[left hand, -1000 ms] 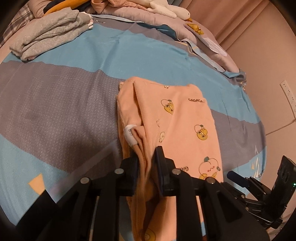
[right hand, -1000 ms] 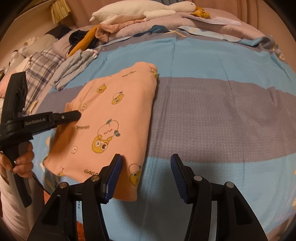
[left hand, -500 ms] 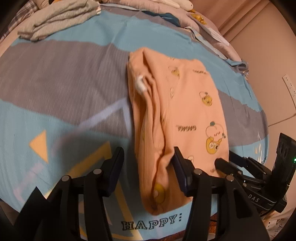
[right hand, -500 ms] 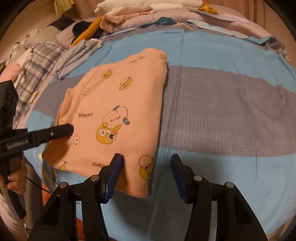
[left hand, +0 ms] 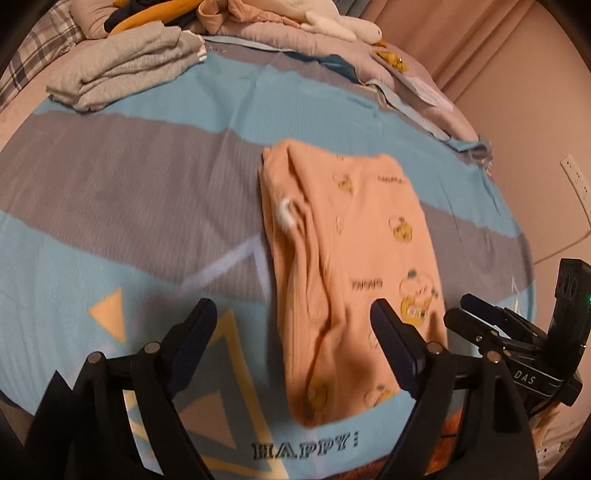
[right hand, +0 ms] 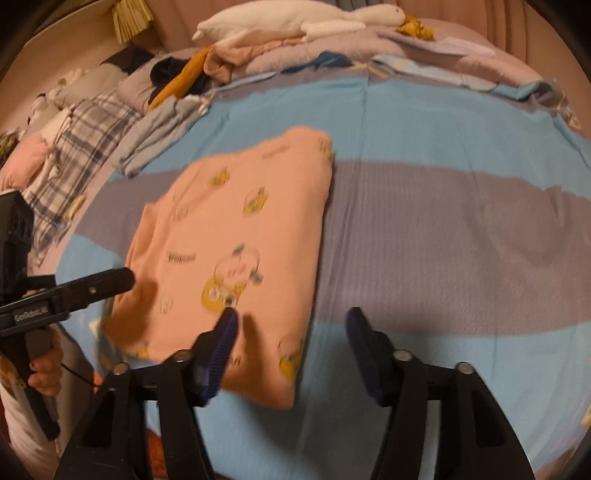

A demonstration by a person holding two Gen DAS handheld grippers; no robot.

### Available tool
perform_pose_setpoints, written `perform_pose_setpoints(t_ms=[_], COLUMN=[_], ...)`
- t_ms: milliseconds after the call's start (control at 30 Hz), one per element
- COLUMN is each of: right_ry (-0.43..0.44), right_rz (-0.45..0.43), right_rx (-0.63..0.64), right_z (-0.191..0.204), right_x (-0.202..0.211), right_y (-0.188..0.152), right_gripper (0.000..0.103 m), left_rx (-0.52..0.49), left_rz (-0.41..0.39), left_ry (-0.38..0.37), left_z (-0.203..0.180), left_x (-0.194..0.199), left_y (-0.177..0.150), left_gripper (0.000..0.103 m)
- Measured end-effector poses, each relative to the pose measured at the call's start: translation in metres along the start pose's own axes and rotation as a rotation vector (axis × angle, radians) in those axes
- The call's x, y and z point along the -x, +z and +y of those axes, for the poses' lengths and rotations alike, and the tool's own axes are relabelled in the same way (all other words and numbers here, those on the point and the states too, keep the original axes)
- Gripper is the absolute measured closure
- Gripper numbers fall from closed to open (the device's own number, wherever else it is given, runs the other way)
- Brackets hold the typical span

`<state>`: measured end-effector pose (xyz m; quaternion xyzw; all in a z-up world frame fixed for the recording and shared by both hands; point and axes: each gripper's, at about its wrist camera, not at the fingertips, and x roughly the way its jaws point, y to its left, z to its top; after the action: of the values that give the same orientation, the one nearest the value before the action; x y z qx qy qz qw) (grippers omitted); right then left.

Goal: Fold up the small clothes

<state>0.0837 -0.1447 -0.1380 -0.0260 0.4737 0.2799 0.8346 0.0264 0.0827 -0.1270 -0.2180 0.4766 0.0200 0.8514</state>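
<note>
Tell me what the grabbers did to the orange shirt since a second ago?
The left hand-held gripper was pinching the folded orange garment at its edge; it let go, opened wide and pulled back. The right hand-held gripper stayed open and empty. The garment stayed folded on the bed.

Peach-orange folded garment (left hand: 354,258), printed with yellow cartoon figures and small dark lettering, a white tag at its bunched edge. Bedsheet (right hand: 443,229) in broad sky-blue and grey-mauve bands, with yellow and orange triangles, pale lines and dark "HAPPY" lettering near the edge. Heather-grey folded clothes (left hand: 122,70). Plaid cloth (right hand: 77,147) in white, grey and navy checks. White plush toy (right hand: 295,18) with an orange-yellow patch at one end. Mustard-orange item (right hand: 181,79) against something dark navy. Black left hand-held gripper (left hand: 291,332); black right hand-held gripper (right hand: 291,343) with ribbed blue pads (right hand: 221,350).
</note>
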Motion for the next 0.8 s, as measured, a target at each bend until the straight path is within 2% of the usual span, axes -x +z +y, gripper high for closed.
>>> perform_pose_setpoints(t_ms=[167,333,400,567,600,633,667,800], right_ry=[0.035,0.064,0.085,0.123,0.131,0.138,0.149,0.167], right_rz=[-0.001,0.033,0.054,0.067,0.064,0.065,0.066,0.067], right_rx=[-0.01,-0.022,-0.041,-0.059,-0.057,-0.056,-0.055,-0.055], right_z=[-0.001,-0.001,-0.003,-0.005,-0.004,-0.004,-0.003,-0.002], right_x=[-0.011,-0.03,-0.037,-0.045,-0.046,-0.047,-0.048,-0.051], right_y=[0.011,0.019,0.021,0.022,0.022,0.022,0.022,0.023], right_gripper=[0.031,0.031,0.031,0.031,0.031,0.034,0.041,0.056], left_rx=[0.001,0.044,0.049,0.046,0.052,0.058,0.068,0.069], left_rz=[0.017,0.075,0.075,0.071,0.075,0.079,0.084,0.07], left_ry=[-0.022,-0.072,-0.074,-0.071,-0.083,-0.096,-0.104,-0.086], left_z=[-0.003,-0.001,-0.001,-0.005,-0.006,-0.006,-0.005,-0.008], left_x=[-0.017,-0.043,-0.048,-0.053,-0.053,-0.054,-0.055,-0.051], left_y=[0.009,0.012,0.013,0.017,0.018,0.019,0.019,0.017], left_gripper=[0.017,0.019,0.021,0.038,0.046,0.052,0.054,0.068])
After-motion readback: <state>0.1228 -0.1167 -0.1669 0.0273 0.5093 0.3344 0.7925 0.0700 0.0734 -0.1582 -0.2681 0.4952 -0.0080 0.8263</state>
